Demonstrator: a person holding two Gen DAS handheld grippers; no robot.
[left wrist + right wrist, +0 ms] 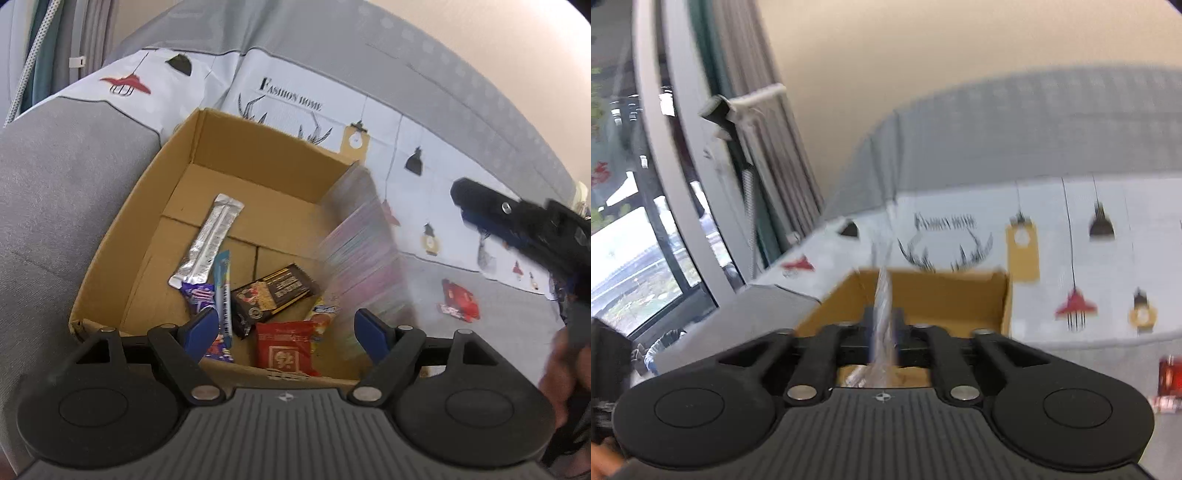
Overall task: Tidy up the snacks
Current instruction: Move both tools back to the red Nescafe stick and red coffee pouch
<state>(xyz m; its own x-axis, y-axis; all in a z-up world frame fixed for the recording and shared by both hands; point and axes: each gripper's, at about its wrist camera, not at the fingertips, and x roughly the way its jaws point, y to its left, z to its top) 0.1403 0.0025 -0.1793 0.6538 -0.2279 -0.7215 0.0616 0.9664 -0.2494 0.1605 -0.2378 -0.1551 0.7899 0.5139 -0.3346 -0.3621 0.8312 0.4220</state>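
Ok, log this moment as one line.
left gripper open over cardboard box | blurred colourful packet at its right wall | right gripper grip unclear | red packet outside box

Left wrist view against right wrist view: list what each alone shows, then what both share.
Left wrist only: the box floor with its snacks, namely a silver sachet, a brown bar and a red packet. It also shows a blurred packet at the box's right wall and the right gripper seen from outside.

Right wrist only: the window with the outdoors beyond it.

Both: the box, the printed sheet, the grey headboard, and a red pack lying on the bed outside the box.
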